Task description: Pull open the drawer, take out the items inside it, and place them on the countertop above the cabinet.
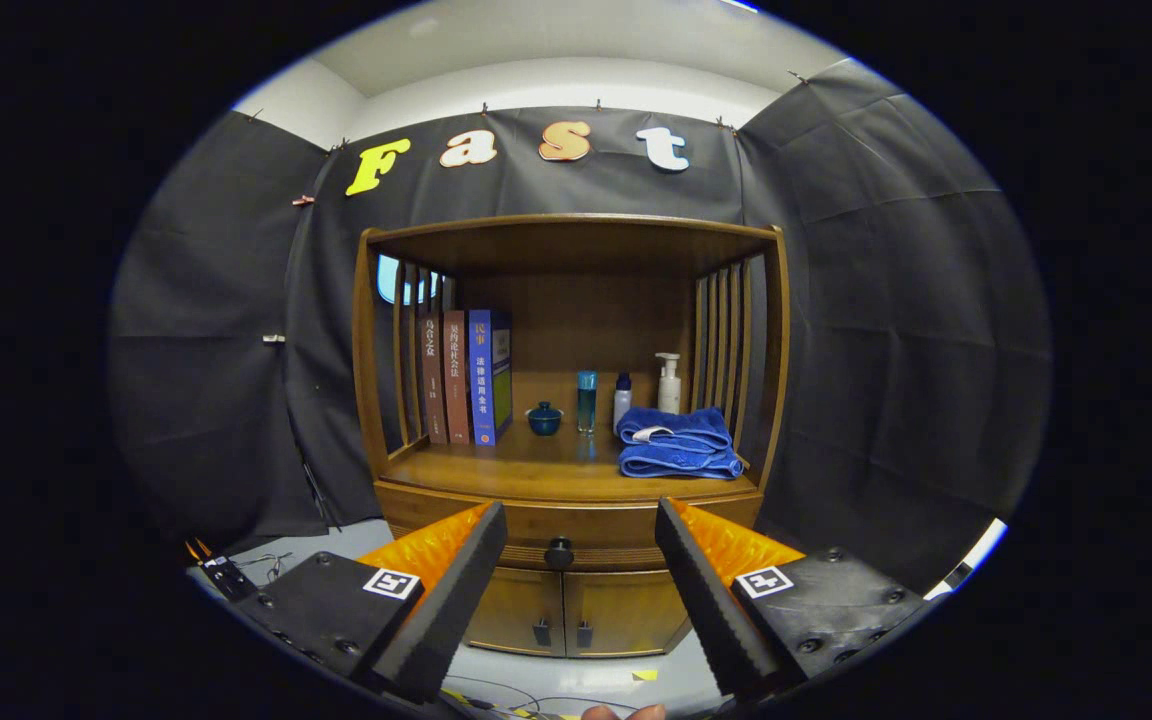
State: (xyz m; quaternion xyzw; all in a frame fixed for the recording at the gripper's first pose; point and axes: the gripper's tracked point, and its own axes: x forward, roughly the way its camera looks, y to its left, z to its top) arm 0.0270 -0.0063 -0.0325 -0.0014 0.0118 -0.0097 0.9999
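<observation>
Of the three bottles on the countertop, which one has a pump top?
The white bottle farthest right, behind the folded blue towels. The other two bottles have plain caps. The gripper fingers are open, empty.

Three books (463, 377) standing upright against the left slats. Right of them, a small dark lidded cup (544, 418), then a slim teal bottle (587, 401), a small white bottle (622, 400) capped blue, and a white pump bottle (669, 383). In front of those, folded blue towels (678, 443), stacked, perhaps two. On the floor below, a yellow scrap (645, 675).
</observation>
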